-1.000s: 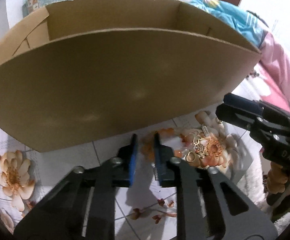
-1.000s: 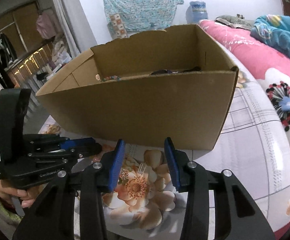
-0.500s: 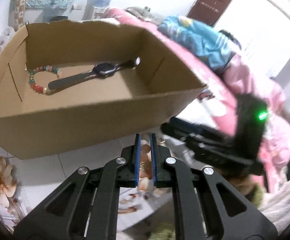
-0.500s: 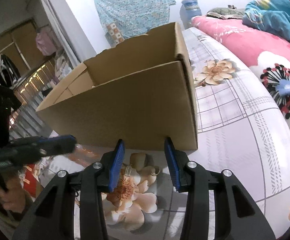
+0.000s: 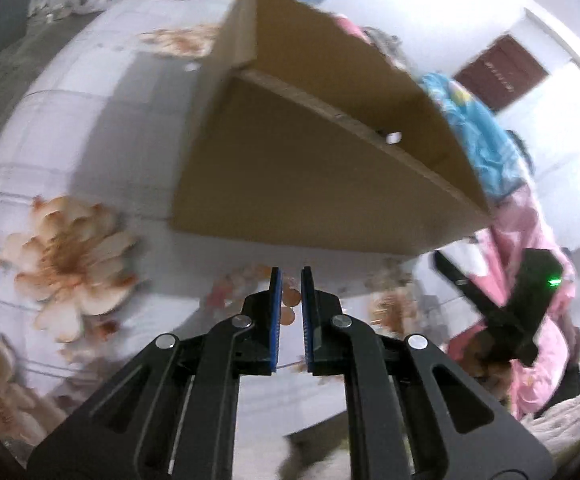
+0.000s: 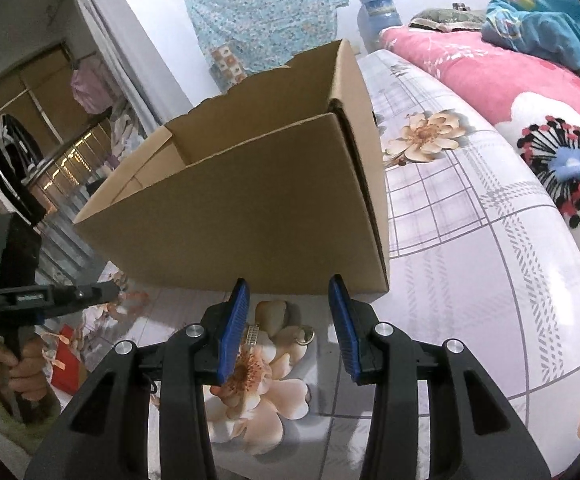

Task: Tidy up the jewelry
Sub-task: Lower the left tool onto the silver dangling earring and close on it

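On the bed (image 6: 469,264), a flowered sheet carries an open cardboard box (image 6: 258,216) — its near wall faces both cameras and its inside is hidden. Just in front of the box, on a printed flower, lie small jewelry pieces: a little silver bar (image 6: 252,335) and a ring (image 6: 305,335). The right gripper (image 6: 290,320) hangs above them, fingers parted with nothing between them, the bar just beside its left finger. The left gripper (image 5: 288,312) points down at the sheet before the box, its fingers nearly closed and empty — that view is blurred. A hand (image 6: 22,372) in a green sleeve holds its handle.
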Demonstrator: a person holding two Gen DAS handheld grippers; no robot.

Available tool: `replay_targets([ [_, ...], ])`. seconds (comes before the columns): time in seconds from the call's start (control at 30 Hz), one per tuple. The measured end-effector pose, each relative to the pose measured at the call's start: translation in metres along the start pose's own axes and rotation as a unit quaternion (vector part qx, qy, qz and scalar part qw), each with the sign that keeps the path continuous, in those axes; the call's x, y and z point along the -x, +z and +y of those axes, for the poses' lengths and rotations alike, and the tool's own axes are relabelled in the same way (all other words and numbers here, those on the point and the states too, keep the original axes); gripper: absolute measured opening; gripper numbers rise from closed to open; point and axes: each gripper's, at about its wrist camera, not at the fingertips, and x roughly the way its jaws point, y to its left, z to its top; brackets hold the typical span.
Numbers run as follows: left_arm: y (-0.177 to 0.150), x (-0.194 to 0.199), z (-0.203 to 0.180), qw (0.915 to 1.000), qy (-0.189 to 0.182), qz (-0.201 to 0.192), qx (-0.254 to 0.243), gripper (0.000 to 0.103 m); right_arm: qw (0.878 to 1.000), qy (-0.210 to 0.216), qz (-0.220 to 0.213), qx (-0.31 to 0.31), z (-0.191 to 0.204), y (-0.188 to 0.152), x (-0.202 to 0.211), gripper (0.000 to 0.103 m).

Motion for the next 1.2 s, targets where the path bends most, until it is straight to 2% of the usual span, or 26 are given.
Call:
replay_targets([
  [0.07, -0.002, -0.002, 0.000, 0.9986, 0.050, -0.004, -0.016, 0.012, 1.000, -0.002, 0.003, 0.006, 0.003, 0.001, 0.000, 0.041],
  [0.1, -0.002, -0.001, -0.002, 0.9977, 0.063, -0.008, -0.023, 0.016, 1.000, -0.002, 0.005, 0.009, 0.004, 0.001, 0.000, 0.041],
  [0.17, -0.005, 0.006, -0.010, 0.9954, 0.078, -0.030, -0.047, 0.030, 1.000, -0.003, 0.008, 0.020, 0.008, 0.000, 0.002, 0.041],
  [0.23, -0.009, 0.010, -0.024, 0.9920, 0.082, -0.045, -0.084, 0.031, 0.999, -0.001, 0.010, 0.034, 0.013, -0.001, 0.005, 0.041],
  [0.3, -0.015, 0.006, -0.043, 0.9879, 0.079, -0.040, -0.127, 0.031, 0.999, 0.003, 0.013, 0.048, 0.019, -0.004, 0.008, 0.041],
  [0.4, -0.027, -0.016, -0.065, 0.9860, 0.053, -0.001, -0.158, 0.031, 0.998, 0.009, 0.020, 0.064, 0.027, -0.009, 0.010, 0.041],
  [0.47, -0.038, -0.032, -0.083, 0.9793, 0.059, 0.017, -0.193, 0.031, 0.997, 0.008, 0.025, 0.073, 0.032, -0.013, 0.011, 0.041],
  [0.57, -0.048, -0.048, -0.098, 0.9690, 0.084, 0.028, -0.231, 0.031, 0.996, 0.007, 0.028, 0.080, 0.038, -0.019, 0.011, 0.041],
  [0.7, -0.051, -0.064, -0.106, 0.9621, 0.096, 0.038, -0.253, 0.028, 0.996, 0.017, 0.033, 0.076, 0.040, -0.023, 0.011, 0.041],
  [0.77, -0.050, -0.067, -0.111, 0.9546, 0.118, 0.035, -0.272, 0.020, 0.996, 0.019, 0.035, 0.077, 0.043, -0.022, 0.009, 0.041],
  [0.83, -0.053, -0.070, -0.116, 0.9486, 0.133, 0.034, -0.285, 0.015, 0.996, 0.022, 0.035, 0.077, 0.044, -0.022, 0.008, 0.041],
  [1.07, -0.052, -0.075, -0.126, 0.9370, 0.140, 0.041, -0.317, 0.009, 0.996, 0.025, 0.038, 0.070, 0.040, -0.025, 0.005, 0.041],
  [1.2, -0.054, -0.077, -0.129, 0.9351, 0.138, 0.043, -0.324, 0.006, 0.997, 0.026, 0.038, 0.069, 0.040, -0.025, 0.003, 0.041],
])
